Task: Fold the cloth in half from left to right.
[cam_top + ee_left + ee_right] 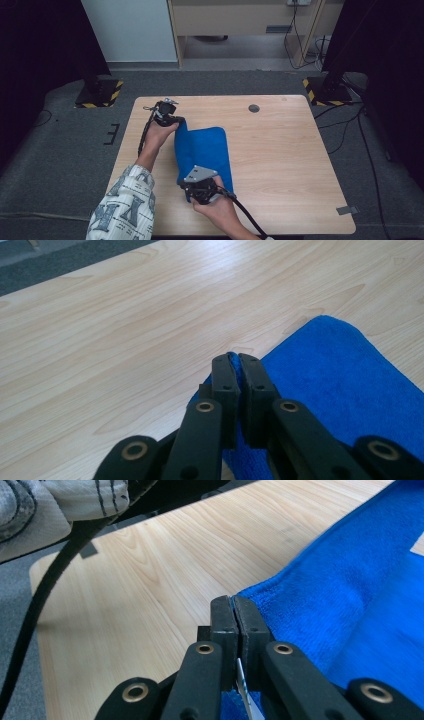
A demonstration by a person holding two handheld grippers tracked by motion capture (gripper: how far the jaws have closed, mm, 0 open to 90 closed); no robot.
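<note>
Right tongs (191, 192) clamp the blue towel's (205, 150) near corner; left tongs (176, 121) clamp its far corner on the table (285, 155).

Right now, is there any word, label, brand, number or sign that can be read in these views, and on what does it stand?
None can be read.
Sleeve: bold dark pattern, possibly letters, too blurred to read.
Blue cloth: a white tag edge shows between the right hand-held gripper's jaws, no text visible.
Table: no markings.
</note>
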